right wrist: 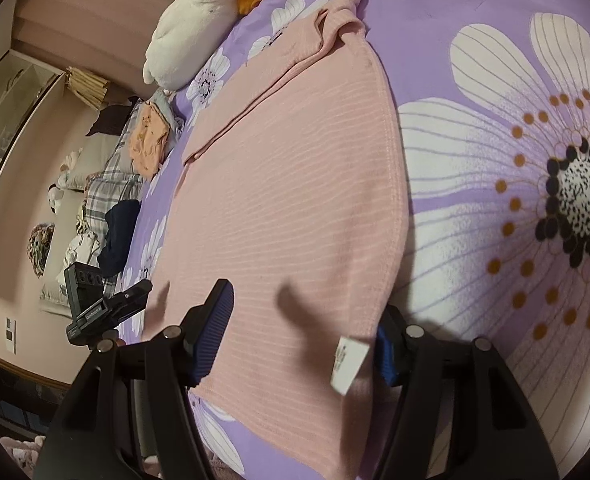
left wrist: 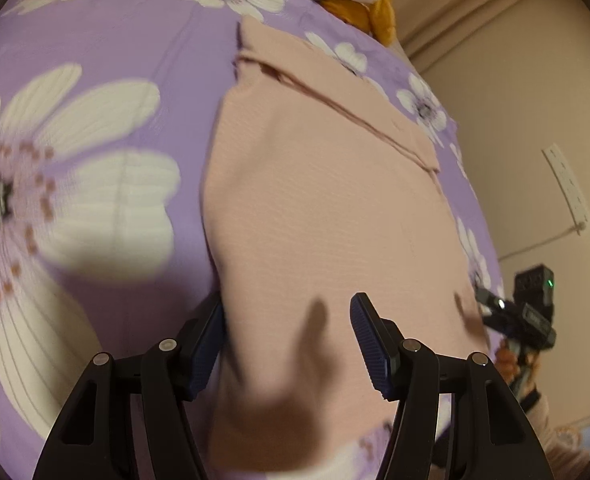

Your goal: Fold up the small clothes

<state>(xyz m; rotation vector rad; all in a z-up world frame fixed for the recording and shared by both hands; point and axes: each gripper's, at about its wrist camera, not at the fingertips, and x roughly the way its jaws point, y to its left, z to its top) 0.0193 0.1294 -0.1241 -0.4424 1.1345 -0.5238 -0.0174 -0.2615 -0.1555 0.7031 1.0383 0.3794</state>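
A small pink ribbed garment (left wrist: 327, 208) lies flat on a purple bedspread with big white flowers (left wrist: 95, 120); a sleeve is folded across its far end. It also shows in the right wrist view (right wrist: 287, 208), with a white label (right wrist: 349, 364) at its near edge. My left gripper (left wrist: 289, 334) is open, its jaws straddling the garment's near left edge, one finger (left wrist: 205, 344) under or beside the cloth. My right gripper (right wrist: 303, 336) is open, straddling the garment's near right corner. Neither holds cloth.
A white and orange plush toy (right wrist: 191, 20) lies at the bed's far end. A pile of other clothes (right wrist: 135, 168) sits past the bed's left edge in the right wrist view. The other gripper's body shows at each view's side (left wrist: 531, 304) (right wrist: 95, 304).
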